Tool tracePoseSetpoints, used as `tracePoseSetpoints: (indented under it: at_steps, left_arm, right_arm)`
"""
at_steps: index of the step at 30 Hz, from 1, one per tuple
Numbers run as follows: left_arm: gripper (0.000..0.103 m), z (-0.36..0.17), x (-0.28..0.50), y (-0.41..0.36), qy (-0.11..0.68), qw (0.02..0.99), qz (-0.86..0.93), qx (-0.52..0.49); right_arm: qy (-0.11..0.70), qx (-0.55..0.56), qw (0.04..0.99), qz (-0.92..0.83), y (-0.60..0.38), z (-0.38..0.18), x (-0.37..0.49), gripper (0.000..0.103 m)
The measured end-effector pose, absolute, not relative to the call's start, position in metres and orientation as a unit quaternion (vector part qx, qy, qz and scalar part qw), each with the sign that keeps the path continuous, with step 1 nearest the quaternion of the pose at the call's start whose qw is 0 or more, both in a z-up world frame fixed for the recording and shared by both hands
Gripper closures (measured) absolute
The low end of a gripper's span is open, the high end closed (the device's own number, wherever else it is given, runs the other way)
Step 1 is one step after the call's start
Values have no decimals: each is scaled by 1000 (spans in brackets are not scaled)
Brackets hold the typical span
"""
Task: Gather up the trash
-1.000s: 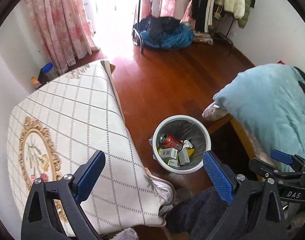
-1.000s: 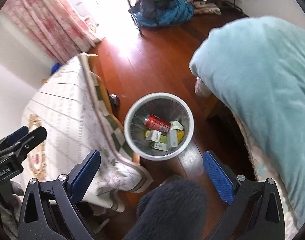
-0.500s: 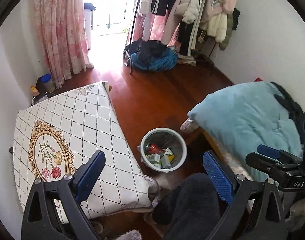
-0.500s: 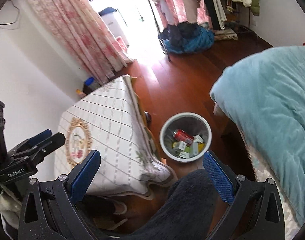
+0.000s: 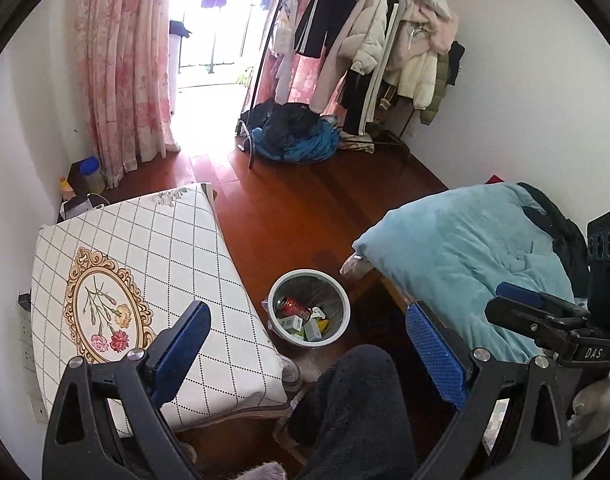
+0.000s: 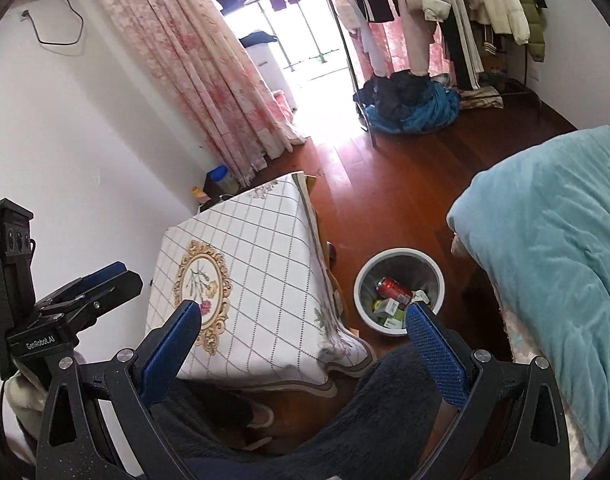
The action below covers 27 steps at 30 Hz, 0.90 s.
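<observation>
A round grey waste bin (image 5: 343, 305) stands on the wooden floor between the table and the bed; it also shows in the right wrist view (image 6: 435, 270). Inside lie a red drink can (image 5: 293, 304) (image 6: 393, 288) and several small cartons and wrappers (image 5: 305, 325) (image 6: 389, 308). My left gripper (image 5: 305, 348) is open and empty, held high above the bin. My right gripper (image 6: 301, 340) is open and empty, also high up; it appears at the right of the left wrist view (image 5: 545, 316).
A table with a white checked floral cloth (image 5: 145, 272) stands left of the bin. A bed with a teal quilt (image 5: 465, 256) is to the right. A clothes rack with coats (image 5: 385, 40) and a pile of clothes (image 5: 293, 136) are at the back. A person's dark-clad knee (image 5: 357, 400) is below.
Both grippers have risen well away from the bin, which now looks much smaller. Both stay open and empty. More of the room and the whole tabletop have come into view.
</observation>
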State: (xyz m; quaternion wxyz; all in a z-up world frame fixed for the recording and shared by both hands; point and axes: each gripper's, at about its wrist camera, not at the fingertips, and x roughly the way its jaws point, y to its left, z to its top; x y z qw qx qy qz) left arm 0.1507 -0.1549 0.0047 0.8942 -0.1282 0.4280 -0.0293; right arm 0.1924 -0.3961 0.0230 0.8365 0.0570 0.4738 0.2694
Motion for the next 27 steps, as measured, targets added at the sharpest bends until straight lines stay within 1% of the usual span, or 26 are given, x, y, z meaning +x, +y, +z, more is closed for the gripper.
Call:
tracePoseSetpoints:
  at_steps: [7, 20, 22, 27]
  left_arm:
    - [3, 14, 141, -155, 419, 898, -35, -131]
    - [3, 16, 134, -159, 414, 900, -31, -130]
    - [0, 16, 134, -161, 417, 899, -30, -128]
    - [0, 16, 134, -162, 416, 900, -31, -131]
  right_arm:
    - [467, 53, 838, 278, -394, 37, 183, 0]
    - [471, 46, 833, 285, -388, 39, 177, 0]
    - [470, 44, 834, 286, -387, 40, 176, 0]
    - [468, 41, 834, 288, -385, 42, 173, 0]
